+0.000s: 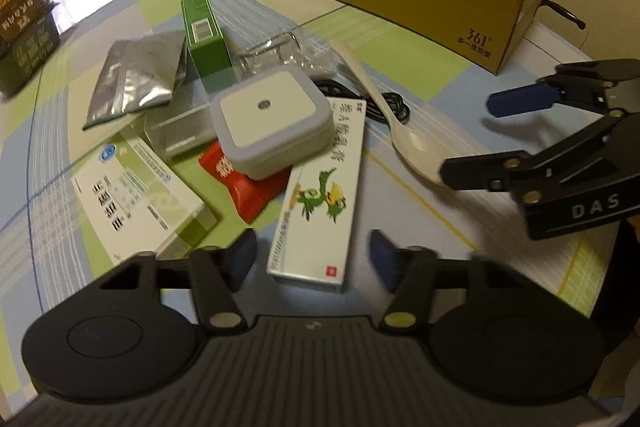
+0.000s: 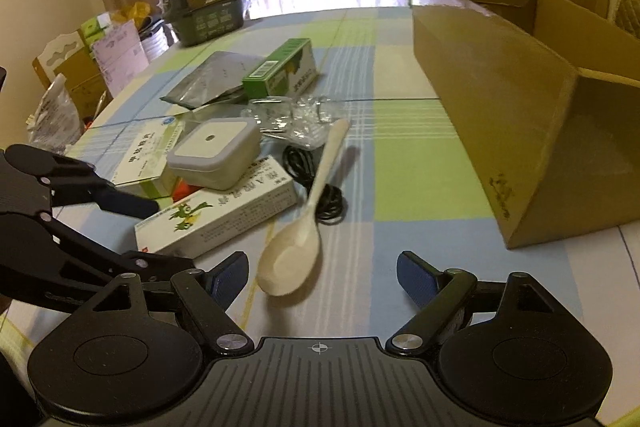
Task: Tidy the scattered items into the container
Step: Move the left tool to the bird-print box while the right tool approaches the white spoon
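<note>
From the left wrist, the left gripper (image 1: 312, 251) gapes wide and holds nothing, its fingers either side of the near end of a white carton (image 1: 320, 195) in the clutter; the right gripper (image 1: 466, 137) is spread too, its lower finger at the spoon (image 1: 404, 131). From the right wrist, the right gripper (image 2: 322, 275) is wide and empty, the spoon's bowl just ahead. The cardboard box (image 2: 516, 115) stands right, apart from the pile.

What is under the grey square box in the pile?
The grey box rests on a red packet and the edge of the long white carton with a green cartoon. How far the red packet reaches beneath is hidden.
</note>
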Demonstrator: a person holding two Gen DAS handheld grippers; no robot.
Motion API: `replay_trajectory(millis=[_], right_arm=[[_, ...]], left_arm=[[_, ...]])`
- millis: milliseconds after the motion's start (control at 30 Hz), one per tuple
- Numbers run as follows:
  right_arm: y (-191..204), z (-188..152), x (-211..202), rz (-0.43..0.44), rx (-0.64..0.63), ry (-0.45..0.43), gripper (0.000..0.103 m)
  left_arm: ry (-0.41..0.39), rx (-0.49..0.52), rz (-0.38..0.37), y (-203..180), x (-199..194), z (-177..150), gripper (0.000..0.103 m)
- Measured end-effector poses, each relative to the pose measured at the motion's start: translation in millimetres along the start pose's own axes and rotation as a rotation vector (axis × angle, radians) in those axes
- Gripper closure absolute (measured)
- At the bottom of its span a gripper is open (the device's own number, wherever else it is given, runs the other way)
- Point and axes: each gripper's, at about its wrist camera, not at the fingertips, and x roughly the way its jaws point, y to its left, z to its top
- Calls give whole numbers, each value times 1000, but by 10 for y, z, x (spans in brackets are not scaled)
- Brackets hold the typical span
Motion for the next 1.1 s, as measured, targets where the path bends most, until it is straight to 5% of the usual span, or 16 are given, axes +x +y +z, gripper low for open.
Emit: replay_trajectory(millis=[433, 500, 867, 1100], right_arm=[[214, 44, 267, -20, -65, 29, 29], [237, 41, 306, -27, -79, 32, 37], [293, 13, 335, -84, -148, 17, 74], [201, -45, 219, -124, -141, 30, 74]], left_arm=[[-16, -73, -12, 62, -206, -97, 62], [-31, -81, -7, 76, -219, -95, 49], [-36, -94, -15, 74, -141, -78, 48], [-45, -88, -46, -1, -90, 11, 49]])
